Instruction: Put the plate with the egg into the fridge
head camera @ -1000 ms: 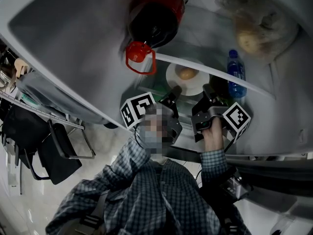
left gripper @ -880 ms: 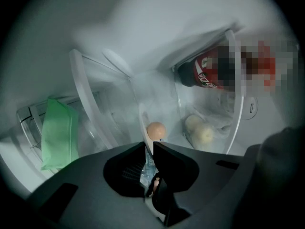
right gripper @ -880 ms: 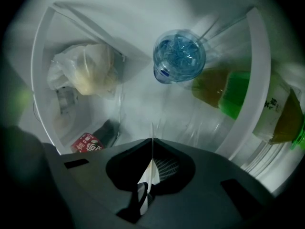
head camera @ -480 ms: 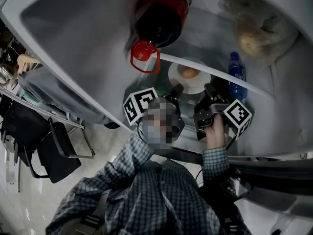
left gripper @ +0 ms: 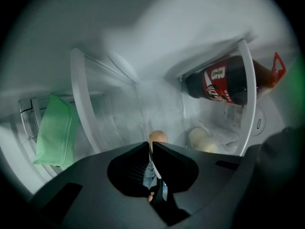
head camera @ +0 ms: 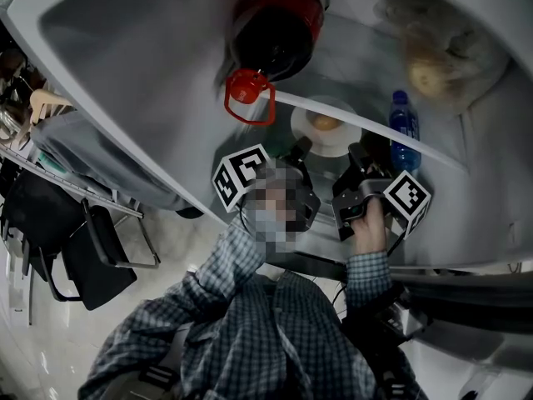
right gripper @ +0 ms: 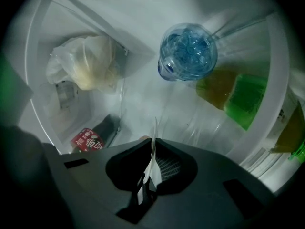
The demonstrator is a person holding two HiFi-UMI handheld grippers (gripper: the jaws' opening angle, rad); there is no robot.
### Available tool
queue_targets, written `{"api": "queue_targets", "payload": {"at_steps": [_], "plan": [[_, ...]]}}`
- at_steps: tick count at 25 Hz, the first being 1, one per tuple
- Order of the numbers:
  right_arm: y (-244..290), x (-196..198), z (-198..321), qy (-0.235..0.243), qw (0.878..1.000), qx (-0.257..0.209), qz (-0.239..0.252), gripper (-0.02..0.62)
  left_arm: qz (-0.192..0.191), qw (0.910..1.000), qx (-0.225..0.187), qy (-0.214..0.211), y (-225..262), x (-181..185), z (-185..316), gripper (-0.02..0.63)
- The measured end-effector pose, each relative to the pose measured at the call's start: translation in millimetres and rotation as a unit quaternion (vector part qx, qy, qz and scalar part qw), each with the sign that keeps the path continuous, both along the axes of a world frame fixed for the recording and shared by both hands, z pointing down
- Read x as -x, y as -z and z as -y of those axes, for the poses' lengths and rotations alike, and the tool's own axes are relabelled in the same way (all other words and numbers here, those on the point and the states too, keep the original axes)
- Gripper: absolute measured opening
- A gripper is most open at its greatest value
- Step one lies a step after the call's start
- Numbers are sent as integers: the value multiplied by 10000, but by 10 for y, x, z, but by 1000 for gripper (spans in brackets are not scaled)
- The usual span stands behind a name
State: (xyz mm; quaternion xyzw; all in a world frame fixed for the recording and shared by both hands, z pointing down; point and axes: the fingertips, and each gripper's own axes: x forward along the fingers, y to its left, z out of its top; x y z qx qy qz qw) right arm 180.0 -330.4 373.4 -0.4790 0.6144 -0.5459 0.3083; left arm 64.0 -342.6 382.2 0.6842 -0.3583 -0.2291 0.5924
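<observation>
- Head view: plate (head camera: 321, 142) with egg (head camera: 324, 122) at centre frame inside the fridge (head camera: 125, 73). Left gripper (head camera: 298, 150) and right gripper (head camera: 356, 157) are at its near rim. The group sits slightly right of a second ago, layout unchanged.
- Left gripper view: jaws clamped on the plate rim, egg just beyond.
- Right gripper view: jaws pinched on the plate's thin white edge.

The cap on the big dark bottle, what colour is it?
The cap is red, clearest in the head view.

Egg (head camera: 324, 124) on plate (head camera: 329, 145) inside fridge (head camera: 125, 57), cola bottle (head camera: 275, 27) to its left, water bottle (head camera: 403, 125) to its right
</observation>
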Motion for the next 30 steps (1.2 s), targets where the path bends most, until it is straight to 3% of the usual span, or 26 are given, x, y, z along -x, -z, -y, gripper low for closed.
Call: {"api": "queue_targets", "payload": {"at_steps": [12, 30], "plan": [[-29, 8, -85, 127, 9997, 169, -86, 17, -83, 9998, 114, 142, 19, -2, 72, 28], [-58, 92, -263, 208, 9991, 267, 256, 25, -117, 9991, 119, 380, 67, -3, 186, 29]]}}
